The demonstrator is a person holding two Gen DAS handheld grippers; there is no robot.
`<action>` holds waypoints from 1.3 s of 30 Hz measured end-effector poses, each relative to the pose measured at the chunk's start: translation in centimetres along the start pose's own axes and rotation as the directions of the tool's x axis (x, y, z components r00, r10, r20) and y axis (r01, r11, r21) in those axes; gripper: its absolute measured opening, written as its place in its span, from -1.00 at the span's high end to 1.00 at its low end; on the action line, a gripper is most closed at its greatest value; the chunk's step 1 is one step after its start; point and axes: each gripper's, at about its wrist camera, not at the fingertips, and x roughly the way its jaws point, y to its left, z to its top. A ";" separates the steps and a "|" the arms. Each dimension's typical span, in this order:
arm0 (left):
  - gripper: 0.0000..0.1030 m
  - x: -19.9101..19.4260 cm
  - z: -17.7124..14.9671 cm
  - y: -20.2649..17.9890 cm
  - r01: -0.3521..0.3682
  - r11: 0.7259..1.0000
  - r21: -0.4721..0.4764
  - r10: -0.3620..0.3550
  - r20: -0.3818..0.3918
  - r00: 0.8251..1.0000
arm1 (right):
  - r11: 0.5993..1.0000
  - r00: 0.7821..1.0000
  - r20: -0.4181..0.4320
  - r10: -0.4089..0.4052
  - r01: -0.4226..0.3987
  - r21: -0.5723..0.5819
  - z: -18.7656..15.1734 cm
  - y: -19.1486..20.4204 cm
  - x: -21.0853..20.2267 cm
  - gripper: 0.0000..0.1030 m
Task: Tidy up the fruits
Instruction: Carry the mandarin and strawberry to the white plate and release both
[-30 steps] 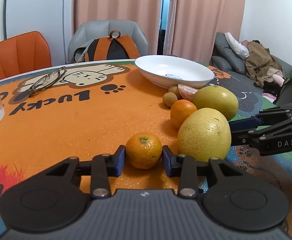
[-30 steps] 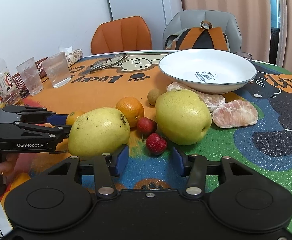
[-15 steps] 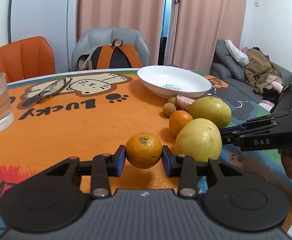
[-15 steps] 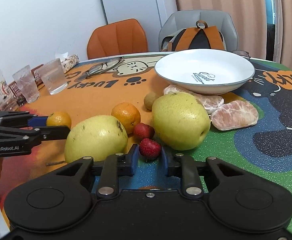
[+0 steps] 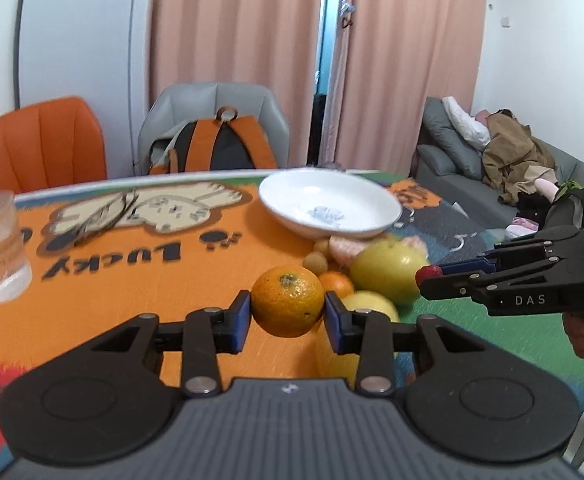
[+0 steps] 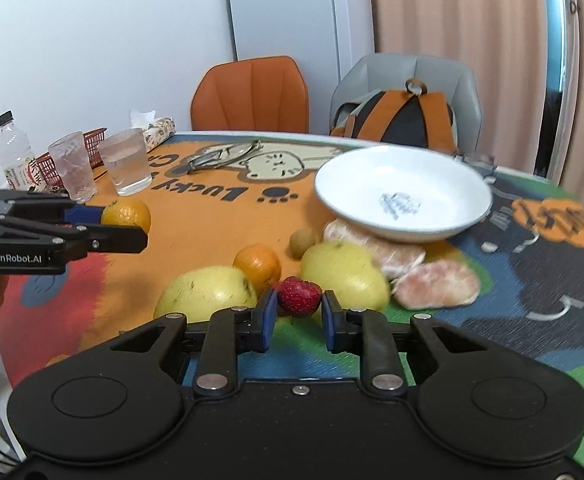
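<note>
Left tongs [image 5: 287,316] clamp an orange [image 5: 287,306], right tongs [image 6: 297,316] a strawberry [image 6: 298,295]

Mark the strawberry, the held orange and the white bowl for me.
strawberry [image 6: 298,295]: right wrist view, middle of its red face.
orange [image 5: 287,301]: left wrist view, front of its peel.
bowl [image 6: 452,178]: right wrist view, bare inner wall.

A small orange [image 5: 287,301] and a red strawberry [image 6: 299,295] hang pinched above the table, near two yellow pears [image 6: 345,274], another orange [image 6: 258,265] and a white bowl [image 6: 404,200].

Pink curtains [image 5: 236,40], grey sofa [image 5: 472,168], apparently cluttered.
</note>
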 end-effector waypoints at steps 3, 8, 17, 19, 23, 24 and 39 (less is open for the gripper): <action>0.28 0.2 1.1 -0.6 0.003 1.000 0.026 -0.003 0.014 1.000 | 0.999 1.000 0.016 -0.020 0.021 -0.024 0.9 -0.4 -0.8 0.56; 0.28 1.5 2.7 -1.1 0.028 0.999 0.032 -0.029 0.023 0.999 | 0.998 0.998 0.041 -0.053 0.054 -0.038 2.3 -1.8 -1.3 0.56; 0.28 4.2 4.9 -1.3 0.042 0.998 0.038 -0.043 0.037 0.998 | 0.996 0.995 0.047 -0.083 0.084 -0.013 3.6 -4.4 -0.2 0.56; 0.28 4.8 5.5 -1.2 0.044 0.998 0.039 -0.046 0.035 0.998 | 0.996 0.995 0.046 -0.084 0.084 -0.010 3.8 -4.8 0.2 0.56; 0.28 6.4 6.4 -1.0 0.048 0.998 0.043 -0.049 0.031 0.998 | 0.996 0.995 0.046 -0.090 0.091 -0.003 4.4 -5.8 1.2 0.56; 0.28 6.8 6.7 -1.0 0.049 0.998 0.044 -0.051 0.030 0.998 | 0.995 0.994 0.048 -0.096 0.096 0.003 4.6 -6.0 1.5 0.56; 0.28 13.6 8.6 -0.7 0.069 0.996 0.058 -0.069 -0.002 0.998 | 0.993 0.993 -0.009 -0.114 0.114 0.035 5.9 -8.6 7.5 0.56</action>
